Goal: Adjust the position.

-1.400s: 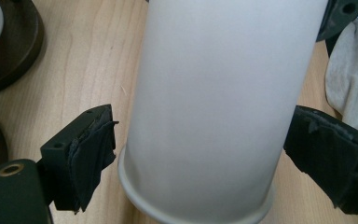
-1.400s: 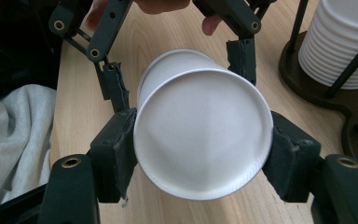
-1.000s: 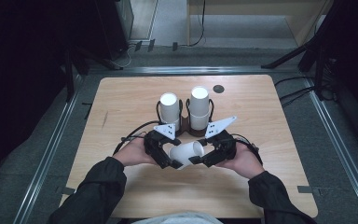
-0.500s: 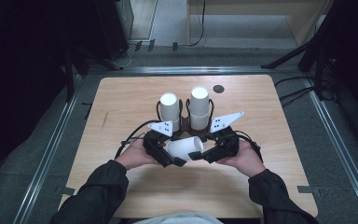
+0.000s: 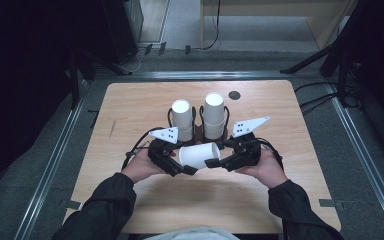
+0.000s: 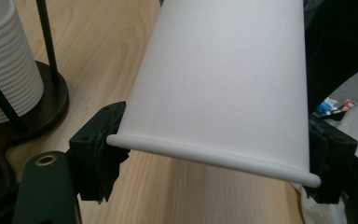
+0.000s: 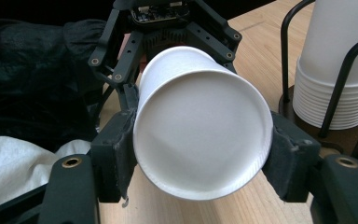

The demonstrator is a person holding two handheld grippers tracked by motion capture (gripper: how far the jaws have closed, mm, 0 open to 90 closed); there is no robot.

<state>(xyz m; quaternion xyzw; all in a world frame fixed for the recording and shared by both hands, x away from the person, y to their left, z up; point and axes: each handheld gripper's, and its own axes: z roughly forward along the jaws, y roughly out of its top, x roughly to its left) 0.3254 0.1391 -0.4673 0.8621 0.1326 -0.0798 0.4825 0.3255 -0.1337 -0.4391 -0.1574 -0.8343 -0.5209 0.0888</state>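
Observation:
A white paper cup [image 5: 199, 155] lies on its side just above the wooden table [image 5: 130, 110], held from both ends. My left gripper [image 5: 182, 165] is shut on its rim end. In the left gripper view the rolled lip of the cup [image 6: 214, 93] sits between the black pads [image 6: 98, 154]. My right gripper [image 5: 215, 161] is shut on the base end. In the right gripper view the cup's flat bottom [image 7: 200, 135] faces the camera between the pads [image 7: 289, 158], with the left gripper behind it.
Two stacks of white cups [image 5: 182, 120] [image 5: 214, 115] stand in black wire holders just beyond the grippers, close by in both gripper views [image 6: 4, 65] [image 7: 340, 70]. A small dark disc [image 5: 234, 95] lies at the far right. Bare wood stretches toward the near edge.
The cup has turned from tilted to lying level between the two grippers. Both hands have barely shifted.

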